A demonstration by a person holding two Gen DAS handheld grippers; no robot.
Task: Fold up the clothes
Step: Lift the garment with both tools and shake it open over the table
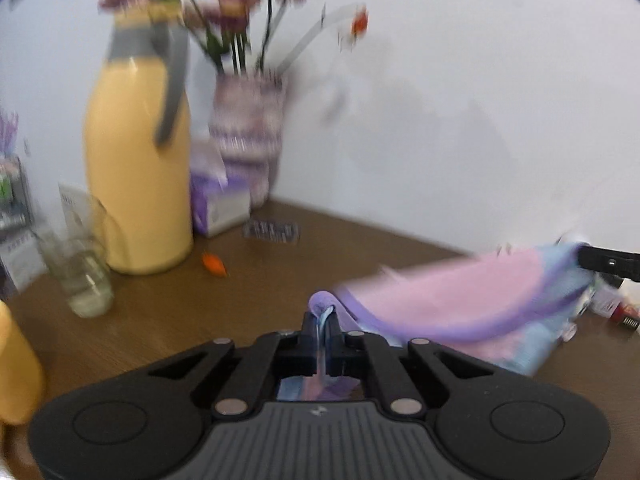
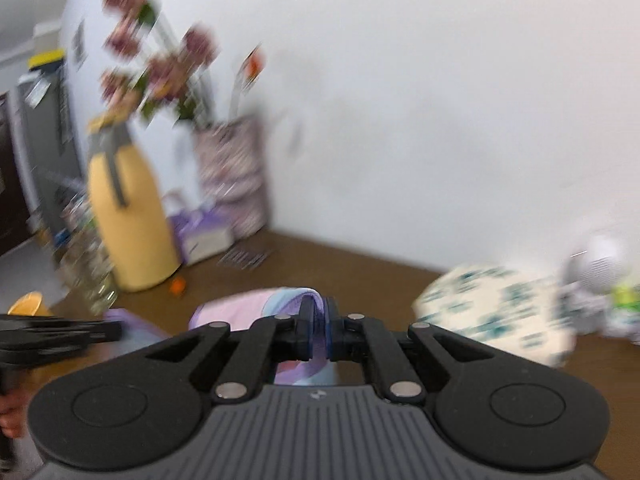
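In the left wrist view, the left gripper (image 1: 321, 322) is clenched on a purple-edged corner of the pink, purple and blue garment (image 1: 460, 300), which stretches above the brown table (image 1: 168, 320) toward the right gripper (image 1: 608, 262). In the right wrist view, the right gripper (image 2: 319, 322) pinches the garment's (image 2: 248, 306) other folded edge.

You are facing a plain white wall (image 1: 460, 100). A brown wooden table (image 1: 168, 320) meets it. At its far left corner stand a yellow jug (image 1: 138, 168) and flowers in a vase (image 1: 248, 136).
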